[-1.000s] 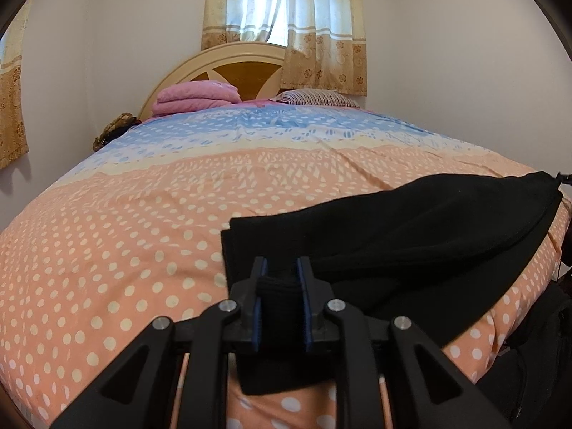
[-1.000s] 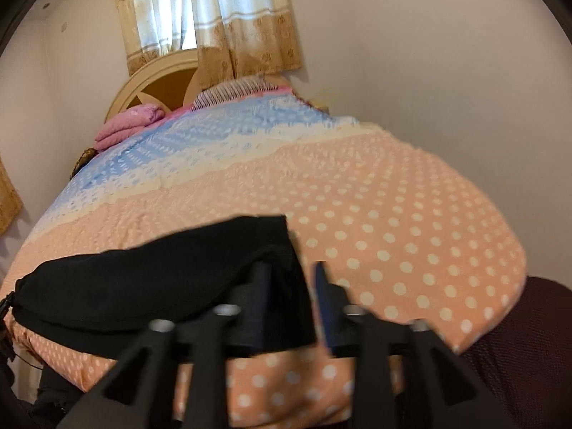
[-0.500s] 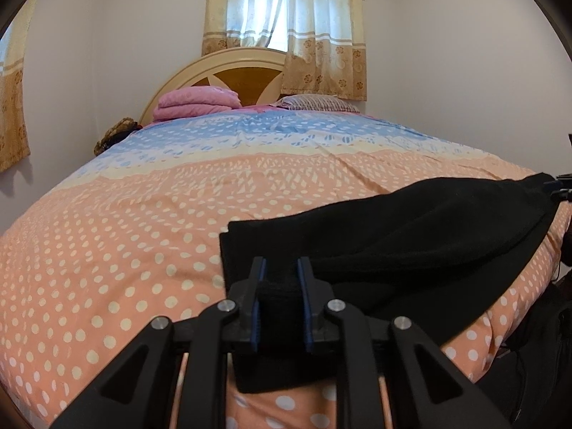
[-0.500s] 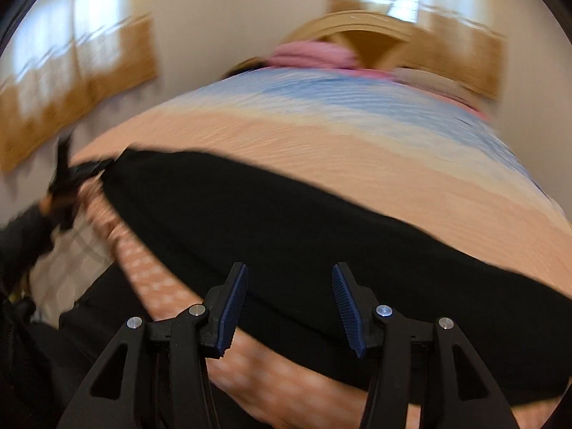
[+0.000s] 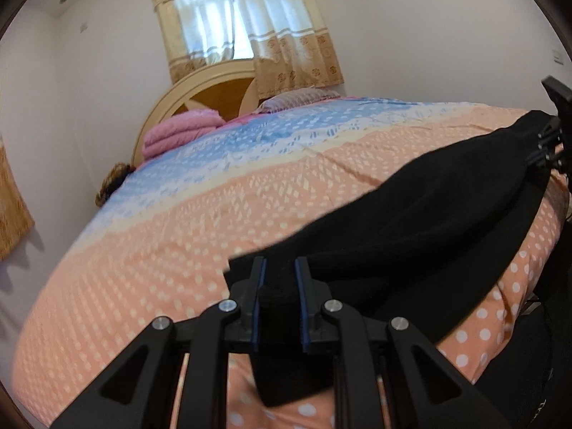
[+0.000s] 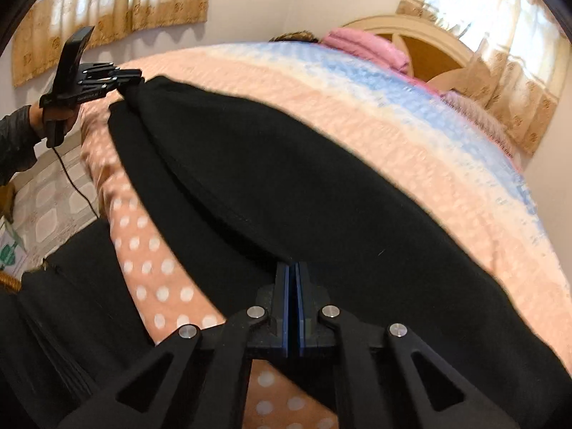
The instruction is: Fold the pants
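holding both ends lets the pants (image 6: 321, 186) stretch flat on the bed (image 5: 178, 232): left gripper (image 5: 279, 286) clamps one end, right gripper (image 6: 292, 286) has just pinched together on the other.

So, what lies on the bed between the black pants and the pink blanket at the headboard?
Only bare bedspread: the pants lie at the near edge, the pink blanket far back. The left wrist view shows it best.

The black pants (image 6: 321, 186) are being stretched lengthwise along the bed's (image 6: 411, 136) near edge, running from ten o'clock to five o'clock in the right wrist view, with one folded seam showing.
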